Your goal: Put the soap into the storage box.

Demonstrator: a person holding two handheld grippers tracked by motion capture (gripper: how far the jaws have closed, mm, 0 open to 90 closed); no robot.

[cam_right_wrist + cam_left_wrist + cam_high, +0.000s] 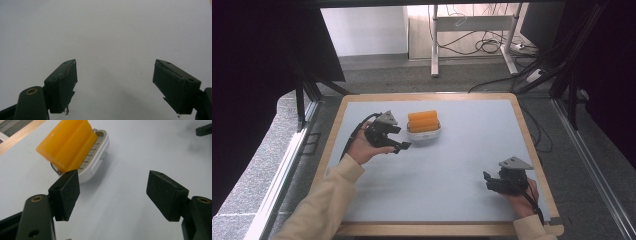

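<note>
From above, your left gripper (pixel 404 146) sits just beside the white dish (pixel 424 134) holding the orange block (pixel 423 120); your right gripper (pixel 486 178) is well apart from it on the surface (pixel 452 165). In the left gripper view, jaws wide apart, empty, the dish just beyond. In the right gripper view, jaws wide, empty.

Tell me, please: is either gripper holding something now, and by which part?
Nothing is held. The left gripper is open beside the orange block; the right gripper is open over bare table.
</note>
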